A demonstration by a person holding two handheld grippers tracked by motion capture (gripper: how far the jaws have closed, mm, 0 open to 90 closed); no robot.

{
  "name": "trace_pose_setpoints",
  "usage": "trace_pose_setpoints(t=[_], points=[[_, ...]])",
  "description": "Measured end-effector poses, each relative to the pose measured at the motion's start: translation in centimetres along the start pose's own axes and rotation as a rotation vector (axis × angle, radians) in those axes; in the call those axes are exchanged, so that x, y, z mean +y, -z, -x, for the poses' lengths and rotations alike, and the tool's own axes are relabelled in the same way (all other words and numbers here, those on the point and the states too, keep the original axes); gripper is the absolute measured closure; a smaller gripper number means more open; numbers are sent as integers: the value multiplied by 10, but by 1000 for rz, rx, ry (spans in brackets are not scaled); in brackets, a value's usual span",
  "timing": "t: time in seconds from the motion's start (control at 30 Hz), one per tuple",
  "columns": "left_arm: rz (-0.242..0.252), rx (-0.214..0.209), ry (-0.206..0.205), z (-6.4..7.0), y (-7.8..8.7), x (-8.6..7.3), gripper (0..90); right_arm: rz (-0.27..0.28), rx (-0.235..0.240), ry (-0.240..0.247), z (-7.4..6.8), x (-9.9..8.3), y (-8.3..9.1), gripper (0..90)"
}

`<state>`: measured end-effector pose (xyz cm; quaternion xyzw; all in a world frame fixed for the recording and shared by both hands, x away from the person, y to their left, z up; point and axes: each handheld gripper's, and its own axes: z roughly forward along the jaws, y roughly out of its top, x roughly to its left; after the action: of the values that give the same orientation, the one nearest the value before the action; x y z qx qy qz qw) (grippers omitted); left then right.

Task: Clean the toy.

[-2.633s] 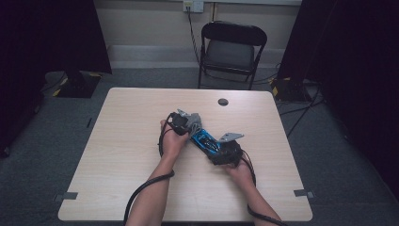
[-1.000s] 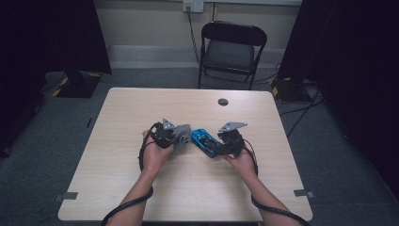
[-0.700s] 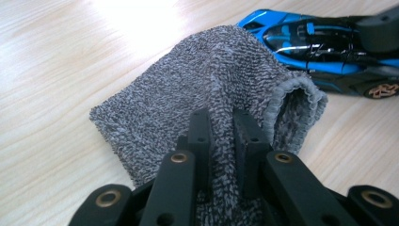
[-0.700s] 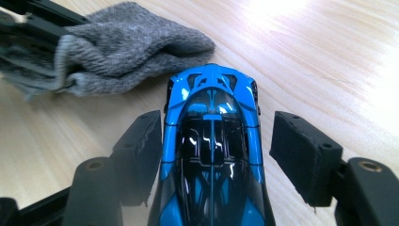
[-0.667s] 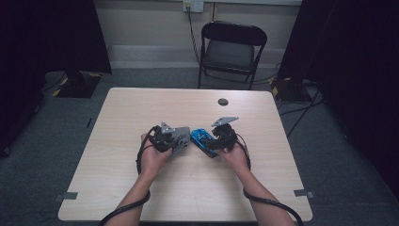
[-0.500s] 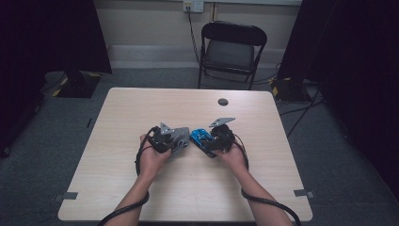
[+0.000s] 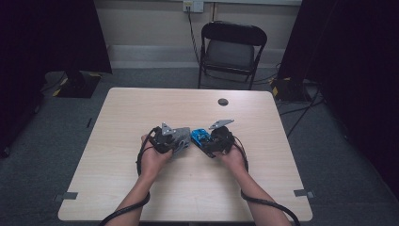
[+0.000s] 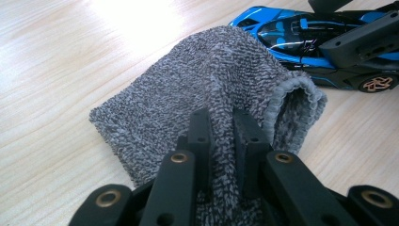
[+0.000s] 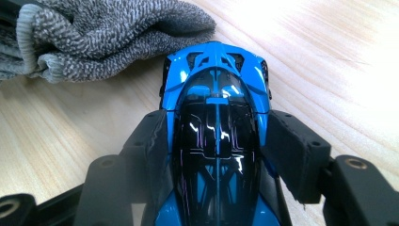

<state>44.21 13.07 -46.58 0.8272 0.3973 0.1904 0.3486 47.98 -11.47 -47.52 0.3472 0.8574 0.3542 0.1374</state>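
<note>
A blue and black toy car (image 9: 217, 141) lies between the jaws of my right gripper (image 9: 217, 150), which is shut on its sides. In the high view the toy car (image 7: 199, 137) sits at the table's middle, with the right gripper (image 7: 209, 143) behind it. A grey knitted cloth (image 8: 202, 99) is pinched by my left gripper (image 8: 221, 136), shut on a fold of it. The cloth (image 7: 181, 140) rests on the table just left of the car, its edge close to the car's nose. The left gripper (image 7: 175, 141) is held from the left.
A small black round object (image 7: 223, 101) lies on the light wooden table (image 7: 117, 179) toward the far edge. A black folding chair (image 7: 233, 49) stands beyond the table. Cables trail from both grippers toward the near edge.
Both grippers came nearer the near side since the oldest frame. Over the last second the right gripper with the car slid slightly left toward the cloth; the left gripper stayed.
</note>
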Motion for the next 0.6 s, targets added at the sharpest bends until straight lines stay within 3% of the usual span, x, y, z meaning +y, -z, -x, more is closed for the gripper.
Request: trace_pose_setpoints(t=[0.1, 0.2, 0.43, 0.6], points=[[0, 15, -1, -1, -2, 0, 794, -8, -12, 21, -2, 1, 0, 403], [-19, 27, -6, 0, -8, -1, 794, -1, -19, 6, -3, 0, 0, 403], [-35, -7, -9, 11, -18, -4, 794, -22, -20, -3, -3, 3, 0, 408], [-48, -32, -17, 16, -17, -4, 794, -19, -22, -2, -4, 2, 1, 417]])
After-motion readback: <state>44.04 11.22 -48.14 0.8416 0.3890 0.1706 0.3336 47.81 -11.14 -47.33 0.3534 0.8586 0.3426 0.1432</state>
